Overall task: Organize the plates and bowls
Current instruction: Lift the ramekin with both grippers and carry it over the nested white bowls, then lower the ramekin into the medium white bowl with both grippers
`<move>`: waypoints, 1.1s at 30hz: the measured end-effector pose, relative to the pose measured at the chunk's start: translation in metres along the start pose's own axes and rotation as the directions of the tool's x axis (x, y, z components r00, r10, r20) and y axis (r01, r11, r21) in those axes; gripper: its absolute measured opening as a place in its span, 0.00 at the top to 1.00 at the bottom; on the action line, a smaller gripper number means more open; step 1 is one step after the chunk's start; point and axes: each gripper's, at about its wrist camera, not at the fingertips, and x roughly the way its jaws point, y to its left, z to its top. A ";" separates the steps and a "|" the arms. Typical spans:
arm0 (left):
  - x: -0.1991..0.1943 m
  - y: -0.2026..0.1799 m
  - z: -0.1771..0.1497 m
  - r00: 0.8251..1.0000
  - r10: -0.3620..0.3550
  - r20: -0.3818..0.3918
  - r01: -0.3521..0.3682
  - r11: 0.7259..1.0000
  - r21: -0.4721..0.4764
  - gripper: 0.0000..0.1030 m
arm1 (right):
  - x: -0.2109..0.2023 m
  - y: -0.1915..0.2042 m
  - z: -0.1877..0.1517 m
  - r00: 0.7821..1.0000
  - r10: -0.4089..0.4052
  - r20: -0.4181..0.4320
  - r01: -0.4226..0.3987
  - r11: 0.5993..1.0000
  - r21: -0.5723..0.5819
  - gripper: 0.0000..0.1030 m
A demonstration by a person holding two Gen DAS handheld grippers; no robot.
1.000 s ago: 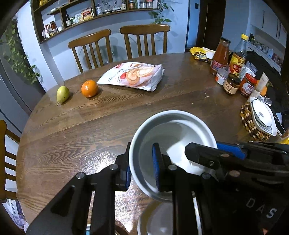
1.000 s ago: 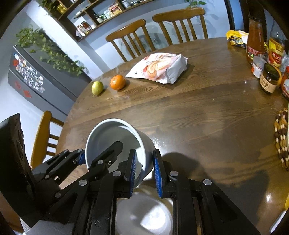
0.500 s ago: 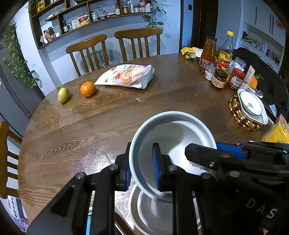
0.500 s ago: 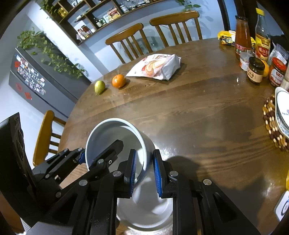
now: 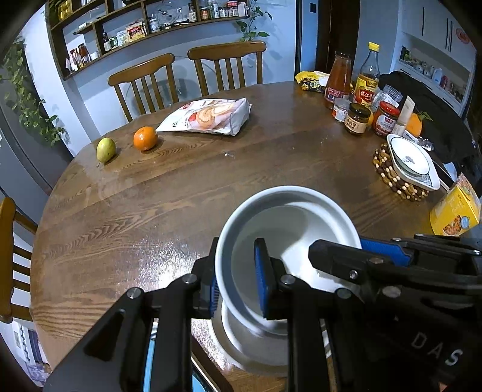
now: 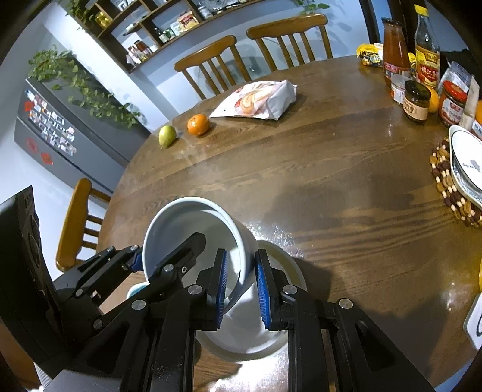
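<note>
Fridge [image 6: 45, 126] only in right view; yellow box [image 5: 455, 211] only in left

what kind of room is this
Most likely a home dining area: a round wooden table with dining chairs, wall shelves of jars and packets, and sauce bottles on the table.

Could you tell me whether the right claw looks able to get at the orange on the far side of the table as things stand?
Probably not yet: the right claw is shut on the white bowl's rim, so it isn't free, though the table towards the orange is bare.
</note>
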 end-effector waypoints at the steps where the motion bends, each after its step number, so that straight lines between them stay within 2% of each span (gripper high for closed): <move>1: -0.001 0.000 -0.001 1.000 -0.001 0.000 0.001 1.000 -0.001 0.83 | -0.001 0.000 -0.002 1.000 0.000 0.000 0.000 1.000 0.000 0.79; 10: -0.003 -0.002 -0.011 1.000 -0.007 -0.015 0.007 1.000 -0.002 0.83 | -0.001 0.000 -0.012 1.000 0.001 -0.005 -0.001 1.000 0.004 0.79; 33: 0.033 -0.008 -0.036 0.986 -0.054 -0.158 0.052 0.999 -0.016 0.83 | 0.027 -0.017 -0.035 0.993 -0.036 -0.110 0.041 0.998 0.046 0.79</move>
